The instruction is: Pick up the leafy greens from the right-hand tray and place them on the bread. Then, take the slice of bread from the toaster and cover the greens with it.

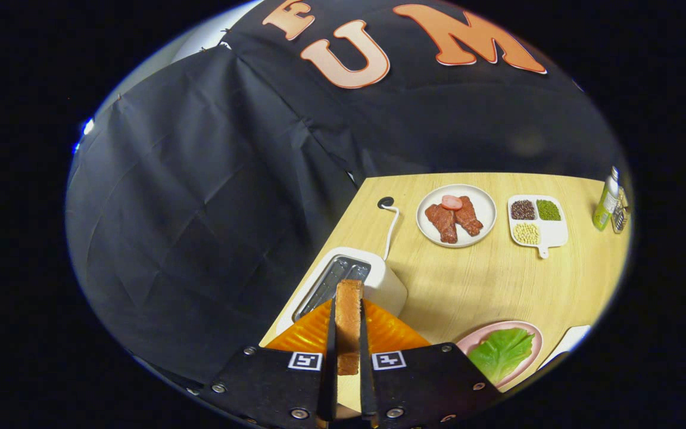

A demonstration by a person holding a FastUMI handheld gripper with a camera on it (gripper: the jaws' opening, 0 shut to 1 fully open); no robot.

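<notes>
Gripper (348,333) clamped on bread slice (349,325), held edge-up over toaster (373,280). Greens (501,353) lie on pink plate (527,333) just right of the fingers. Risk: thin edge grip, slice could twist or slip while swinging over, knocking the leaf askew

Tabletop (486,280): I see pale wood grain; it carries everything listed here
Round plate (486,205): white; I count two brown meat pieces (455,219) side by side on it, with a pink slice (451,202) lying at their far end
Divided dish (551,233): white, just beside the round plate; three compartments hold dark, green and pale yellow grains; a short handle
Bottle (606,199): greenish with a light cap, upright near the tabletop's far corner; something small stands against it, I cannot tell what
</notes>
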